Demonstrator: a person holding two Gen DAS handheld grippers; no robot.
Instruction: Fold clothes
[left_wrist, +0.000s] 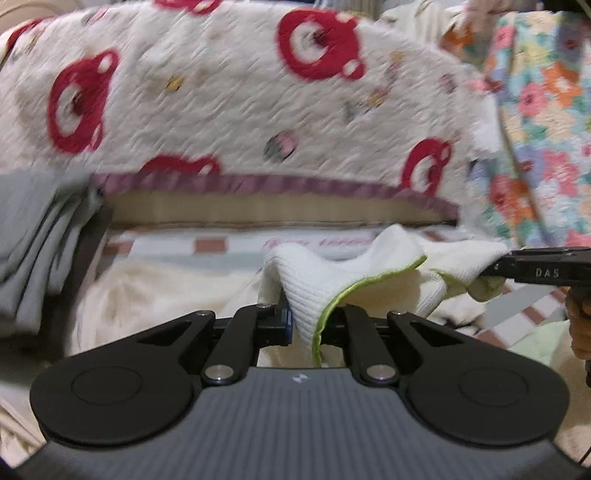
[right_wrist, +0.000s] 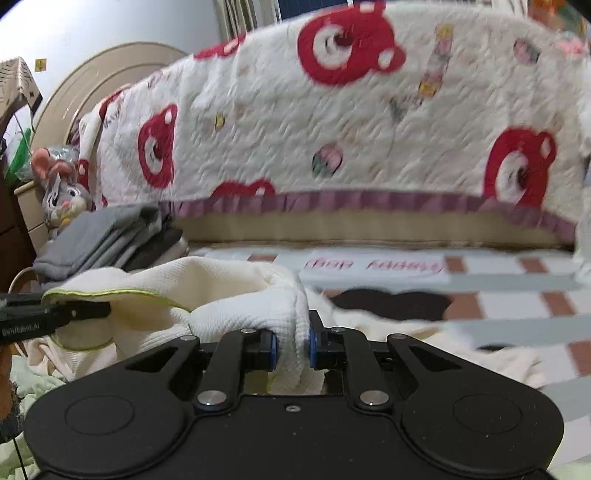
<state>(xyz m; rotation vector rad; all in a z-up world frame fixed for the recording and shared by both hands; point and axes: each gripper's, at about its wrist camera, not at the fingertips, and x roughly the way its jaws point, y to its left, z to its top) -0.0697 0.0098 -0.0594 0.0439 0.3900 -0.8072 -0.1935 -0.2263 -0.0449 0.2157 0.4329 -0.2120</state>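
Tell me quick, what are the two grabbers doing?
Left gripper: closed on the white cloth.
Right gripper: closed on the same white cloth.

The left gripper is clamped on a white knit garment with a lime-green edge, which sags between it and the right gripper pinching it at the frame's right edge. Behind hangs a bear-print quilt, with grey folded clothes stacked at the left.
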